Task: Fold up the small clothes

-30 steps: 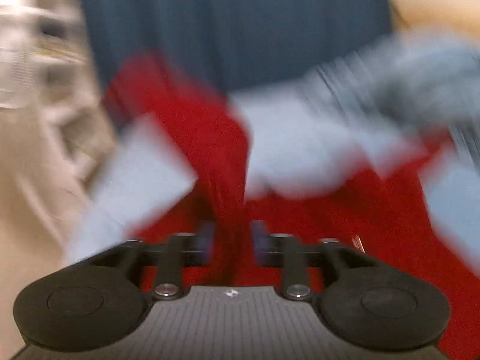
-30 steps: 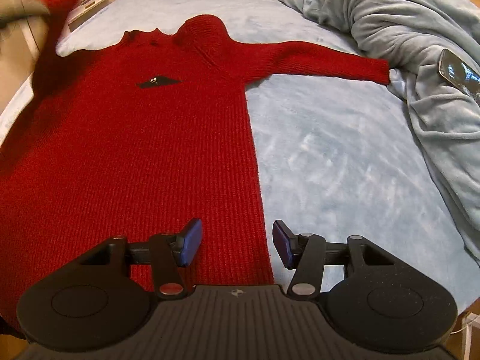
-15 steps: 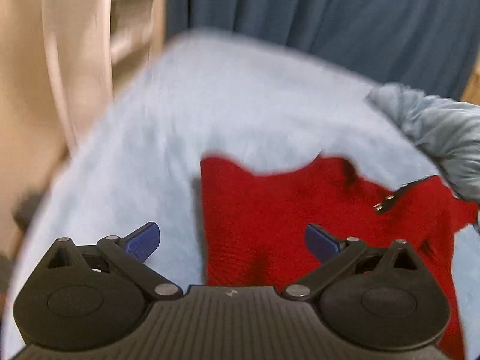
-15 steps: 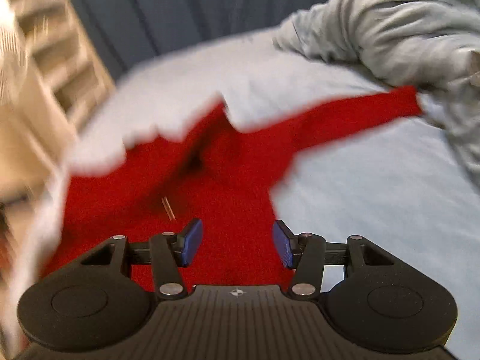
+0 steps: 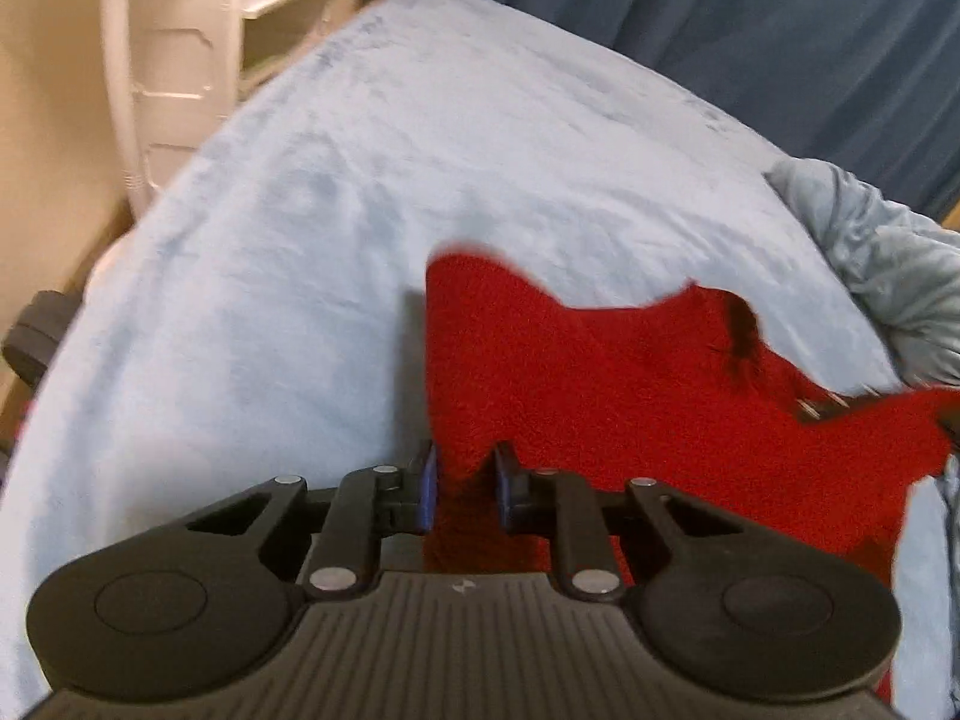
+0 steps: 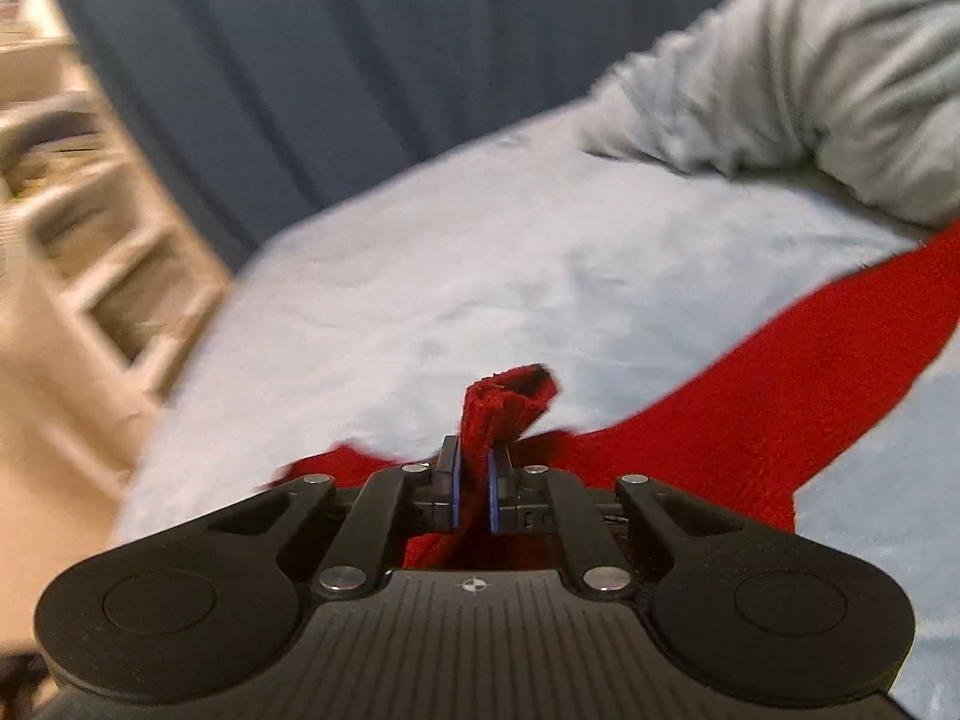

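Red knit sweater [image 5: 630,384] lies on the light-blue bed cover [image 5: 372,192], toward its right side. My left gripper [image 5: 463,483] pinches the sweater's edge; my right gripper [image 6: 473,483] clamps a raised fold of it [image 6: 507,405]. Grey blanket [image 6: 798,78] is heaped at the bed's right edge.

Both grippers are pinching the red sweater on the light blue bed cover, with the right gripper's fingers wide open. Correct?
Not quite. The right gripper is shut on the red sweater, as the right wrist view shows. The left gripper also pinches it on the light blue bed cover.
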`<state>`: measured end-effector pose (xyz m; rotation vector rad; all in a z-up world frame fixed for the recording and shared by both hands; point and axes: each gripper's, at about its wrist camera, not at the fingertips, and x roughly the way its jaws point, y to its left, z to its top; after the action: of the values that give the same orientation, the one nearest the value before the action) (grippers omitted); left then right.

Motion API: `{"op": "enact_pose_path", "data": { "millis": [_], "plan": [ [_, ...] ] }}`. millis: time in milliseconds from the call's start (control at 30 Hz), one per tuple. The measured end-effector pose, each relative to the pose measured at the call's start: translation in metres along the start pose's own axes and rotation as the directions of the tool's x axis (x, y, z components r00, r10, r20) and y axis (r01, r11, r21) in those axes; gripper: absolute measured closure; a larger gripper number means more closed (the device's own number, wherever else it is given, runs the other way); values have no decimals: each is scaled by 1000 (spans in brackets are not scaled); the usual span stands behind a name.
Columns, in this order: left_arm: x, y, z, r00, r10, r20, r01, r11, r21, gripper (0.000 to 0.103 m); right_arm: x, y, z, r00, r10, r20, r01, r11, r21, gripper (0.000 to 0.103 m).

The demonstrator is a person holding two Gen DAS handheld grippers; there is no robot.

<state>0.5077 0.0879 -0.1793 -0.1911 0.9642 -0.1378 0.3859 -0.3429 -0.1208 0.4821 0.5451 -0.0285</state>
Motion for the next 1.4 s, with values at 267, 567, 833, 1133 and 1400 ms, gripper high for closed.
{"op": "enact_pose_path", "data": {
  "millis": [267, 567, 833, 1133, 1400],
  "plan": [
    [-8, 3, -15, 999, 25, 19, -25, 1000, -2, 39, 28, -87, -50, 964, -84, -252, 126, 980, 155, 69],
    [-58, -14, -51, 996, 26, 86, -26, 1000, -10, 13, -20, -258, 32, 944, -331, -13, 292, 813, 504, 37],
    [-79, -18, -72, 997, 74, 30, -71, 992, -102, 13, 64, -284, 64, 904, -428, 24, 358, 784, 507, 39],
    [-78, -28, -66, 995, 76, 56, -69, 991, -117, 13, -36, -226, 111, 738, -634, 231, 630, 770, 101, 91],
    [-97, -16, -69, 997, 50, 61, -39, 983, -182, 13, -30, -227, 90, 738, -670, 83, 673, 739, -18, 91]
  ]
}}
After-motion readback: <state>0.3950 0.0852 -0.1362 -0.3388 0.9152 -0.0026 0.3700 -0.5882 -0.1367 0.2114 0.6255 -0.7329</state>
